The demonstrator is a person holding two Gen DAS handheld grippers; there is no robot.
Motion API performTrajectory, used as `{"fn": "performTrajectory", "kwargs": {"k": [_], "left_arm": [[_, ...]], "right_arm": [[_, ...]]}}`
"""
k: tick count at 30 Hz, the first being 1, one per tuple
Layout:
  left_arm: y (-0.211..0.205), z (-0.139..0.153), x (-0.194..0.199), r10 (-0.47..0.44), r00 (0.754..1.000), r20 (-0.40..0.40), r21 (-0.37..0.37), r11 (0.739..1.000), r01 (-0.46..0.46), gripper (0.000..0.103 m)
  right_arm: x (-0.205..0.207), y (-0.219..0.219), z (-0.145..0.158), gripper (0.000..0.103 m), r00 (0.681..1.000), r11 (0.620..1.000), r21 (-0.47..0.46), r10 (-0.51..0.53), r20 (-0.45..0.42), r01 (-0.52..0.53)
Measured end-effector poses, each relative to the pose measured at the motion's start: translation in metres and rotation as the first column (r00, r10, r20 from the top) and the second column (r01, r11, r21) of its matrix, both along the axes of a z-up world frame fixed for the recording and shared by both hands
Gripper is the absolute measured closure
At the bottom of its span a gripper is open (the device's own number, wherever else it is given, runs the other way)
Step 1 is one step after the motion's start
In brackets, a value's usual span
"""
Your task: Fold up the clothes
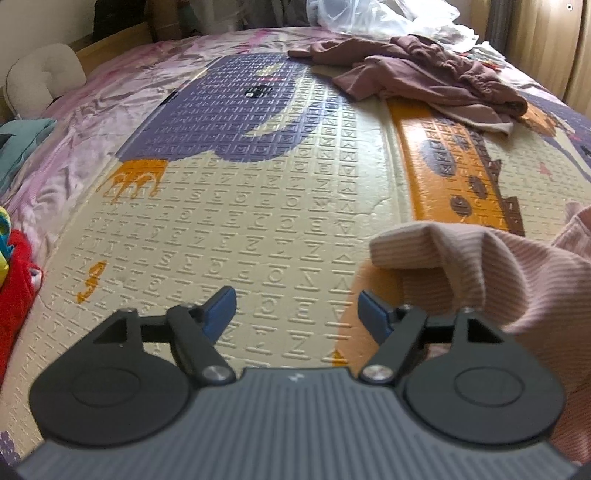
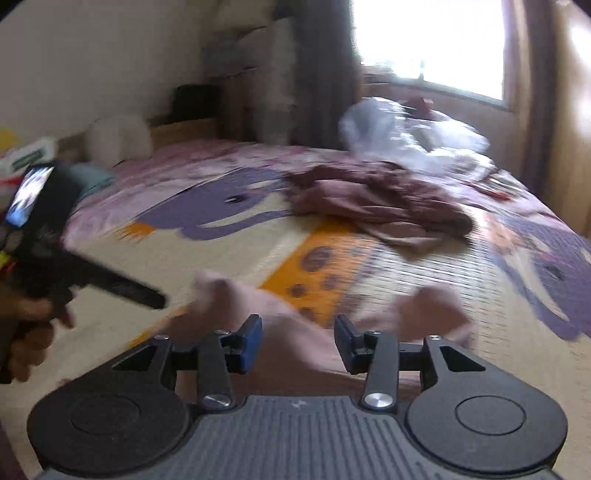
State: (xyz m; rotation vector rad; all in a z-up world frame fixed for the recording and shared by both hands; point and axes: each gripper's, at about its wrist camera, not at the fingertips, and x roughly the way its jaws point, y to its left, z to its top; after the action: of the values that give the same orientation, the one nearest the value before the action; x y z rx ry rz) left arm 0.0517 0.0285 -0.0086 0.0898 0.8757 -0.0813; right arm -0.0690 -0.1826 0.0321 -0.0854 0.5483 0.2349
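Left tongs [image 1: 297, 310]: jaws spread wide, blue pads well apart, nothing between them. They hang over the cream part of the embossed play mat [image 1: 229, 221] that covers the bed. No cloth is touching either pad.

Pink ribbed garment [image 1: 480, 273]: lies on the mat just beside the left tongs' right-hand finger, bunched, with one folded edge sticking out toward the middle of the mat. Part of it runs under and behind that finger's arm.

Right tongs [image 2: 298, 343]: jaws parted, less wide than the left pair. The pink garment sits directly below and ahead of the gap between the pads. The view is motion-blurred, so I cannot tell whether cloth touches a pad; no grip is visible.

In the right wrist view the left tongs appear at the left edge as a dark body with one finger pointing down toward the mat, held by a hand [image 2: 33, 321].

Mauve garment [image 1: 424, 77]: crumpled heap at the far side of the mat, well apart from both tongs, partly over the orange giraffe print.

Clear plastic bags [image 1: 376, 14] sit beyond the mauve heap, near the curtain [image 1: 546, 44]. A red cloth [image 1: 16, 291] lies at the left edge of the bed. A white pillow [image 1: 44, 81] is at the far left corner.
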Motion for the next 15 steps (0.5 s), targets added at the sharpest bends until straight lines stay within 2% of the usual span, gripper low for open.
{"fn": "performTrajectory", "kwargs": {"k": [3, 6, 15], "left_arm": [[0.004, -0.001, 0.0, -0.001, 1.0, 0.001, 0.01, 1.0, 0.001, 0.025], [0.006, -0.001, -0.002, -0.015, 1.0, 0.004, 0.03, 0.999, 0.015, 0.021], [0.022, -0.005, -0.006, -0.039, 0.999, 0.008, 0.088, 0.995, 0.039, 0.01]], "right_arm": [[0.004, 0.034, -0.001, 0.055, 0.998, 0.997, -0.029, 0.066, 0.005, -0.066], [0.012, 0.062, -0.006, 0.053, 0.996, 0.993, -0.076, 0.09, 0.015, -0.088], [0.045, 0.097, -0.029, 0.053, 0.999, 0.994, -0.102, 0.04, -0.021, -0.042]]}}
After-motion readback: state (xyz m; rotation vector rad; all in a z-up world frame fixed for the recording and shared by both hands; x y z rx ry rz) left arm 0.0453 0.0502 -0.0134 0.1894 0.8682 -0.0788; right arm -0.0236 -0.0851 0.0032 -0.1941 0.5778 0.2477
